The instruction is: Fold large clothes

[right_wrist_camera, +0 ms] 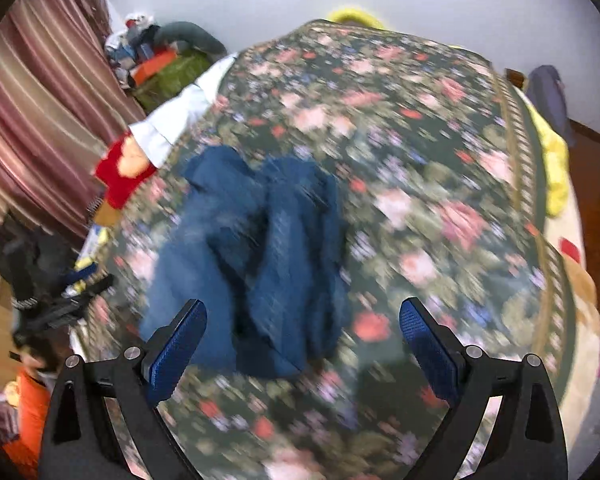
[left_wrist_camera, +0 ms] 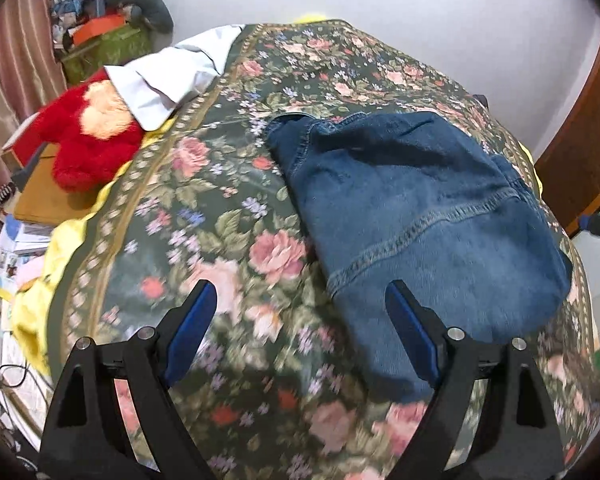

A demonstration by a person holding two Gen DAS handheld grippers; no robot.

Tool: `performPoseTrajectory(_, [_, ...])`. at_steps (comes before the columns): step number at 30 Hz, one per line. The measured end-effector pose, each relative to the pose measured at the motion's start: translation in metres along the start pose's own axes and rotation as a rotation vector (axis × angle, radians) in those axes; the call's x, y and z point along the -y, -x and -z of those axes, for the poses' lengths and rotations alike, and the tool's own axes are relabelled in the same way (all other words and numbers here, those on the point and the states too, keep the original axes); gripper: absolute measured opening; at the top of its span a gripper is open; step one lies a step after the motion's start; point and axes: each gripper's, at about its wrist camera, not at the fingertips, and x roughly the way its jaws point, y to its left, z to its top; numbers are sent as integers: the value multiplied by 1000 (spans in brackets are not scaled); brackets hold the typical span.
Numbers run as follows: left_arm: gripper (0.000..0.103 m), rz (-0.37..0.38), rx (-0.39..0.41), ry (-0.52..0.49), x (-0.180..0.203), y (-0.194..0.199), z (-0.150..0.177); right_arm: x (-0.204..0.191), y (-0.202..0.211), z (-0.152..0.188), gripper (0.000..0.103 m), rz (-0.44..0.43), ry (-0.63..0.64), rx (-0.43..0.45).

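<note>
In the left wrist view, the left tongs point(left_wrist_camera: 300, 304) are spread wide above the bed and hold nothing. A folded blue denim garment point(left_wrist_camera: 416, 208) lies flat on the floral bedspread point(left_wrist_camera: 204, 216), just ahead and to the right. A red plush toy point(left_wrist_camera: 88, 136) and a white shirt point(left_wrist_camera: 168, 76) sit at the bed's far left edge.

The right wrist view is blurred: the right tongs point(right_wrist_camera: 302, 316) also gape wide and empty, with the denim garment point(right_wrist_camera: 252, 248) on the bedspread point(right_wrist_camera: 440, 184) ahead-left of them.
</note>
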Motion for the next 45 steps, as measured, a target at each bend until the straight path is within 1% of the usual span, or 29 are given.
performPoseTrajectory(3, [86, 22, -37, -21, 12, -23, -8, -27, -22, -30, 97, -57, 41, -5])
performPoseTrajectory(5, [86, 24, -57, -37, 19, -34, -9, -38, -38, -45, 97, -63, 64, -12])
performPoseTrajectory(6, [86, 19, -64, -51, 24, -39, -8, -45, -53, -56, 97, -71, 73, -25])
performPoseTrajectory(9, [87, -2, -28, -80, 30, -41, -6, -52, -87, -75, 96, -102, 80, -84])
performPoseTrajectory(10, [87, 2, -21, -80, 30, -41, -6, -53, -100, -80, 92, -102, 77, -109])
performPoseTrajectory(11, [87, 7, -21, -78, 29, -42, -5, -53, -113, -84, 84, -94, 71, -128])
performPoseTrajectory(12, [87, 14, -23, -72, 27, -43, -4, -53, -127, -88, 78, -82, 72, -152])
performPoseTrajectory(13, [87, 19, -19, -70, 26, -44, -3, -54, -136, -90, 67, -75, 77, -168])
performPoseTrajectory(14, [87, 21, -18, -71, 26, -44, -3, -55, -144, -93, 61, -39, 90, -178])
performPoseTrajectory(15, [87, 29, -20, -75, 26, -45, -2, -54, -147, -94, 57, -7, 103, -174])
performPoseTrajectory(16, [87, 31, -20, -77, 27, -45, -1, -57, -149, -95, 54, 30, 141, -153])
performPoseTrajectory(17, [87, 32, -19, -80, 27, -46, 0, -56, -150, -96, 53, 41, 170, -148])
performPoseTrajectory(20, [88, 34, -19, -81, 28, -48, 5, -51, -155, -96, 53, 94, 198, -144])
performPoseTrajectory(22, [88, 32, -19, -73, 27, -47, 8, -43, -158, -95, 53, 104, 194, -150])
performPoseTrajectory(25, [88, 14, -25, -81, 25, -43, 10, -38, -153, -98, 53, 84, 171, -151])
performPoseTrajectory(28, [87, -21, -26, -142, 24, -34, 12, -43, -131, -94, 53, 114, 195, -129])
performPoseTrajectory(30, [87, -54, -12, -171, 23, -28, 13, -46, -111, -89, 56, 132, 206, -119])
performPoseTrajectory(31, [87, -67, -3, -178, 21, -25, 13, -46, -101, -86, 59, 147, 203, -114])
performPoseTrajectory(32, [87, -71, 3, -178, 19, -24, 12, -46, -94, -84, 69, 152, 197, -110])
performPoseTrajectory(33, [87, -70, 12, -170, 16, -21, 10, -45, -81, -80, 75, 131, 178, -107])
performPoseTrajectory(34, [87, -66, 16, -162, 14, -19, 8, -43, -74, -78, 89, 100, 159, -105])
performPoseTrajectory(35, [87, -57, 18, -144, 11, -18, 5, -40, -65, -75, 97, 48, 123, -103])
performPoseTrajectory(37, [87, -17, 15, -96, 5, -16, 0, -42, -58, -69, 98, -11, 92, -115])
performPoseTrajectory(38, [87, 15, 9, -64, 2, -17, -2, -45, -58, -66, 98, -17, 101, -126])
performPoseTrajectory(40, [87, 75, -15, -5, -2, -21, -5, -55, -66, -58, 98, 32, 164, -143])
performPoseTrajectory(42, [87, 118, -42, 14, -2, -27, -7, -61, -77, -50, 98, 97, 222, -155])
performPoseTrajectory(44, [87, 156, -93, 36, -2, -39, -7, -58, -94, -42, 98, 164, 275, -198])
performPoseTrajectory(45, [87, 172, -114, 47, -2, -44, -7, -54, -99, -40, 98, 170, 280, -214])
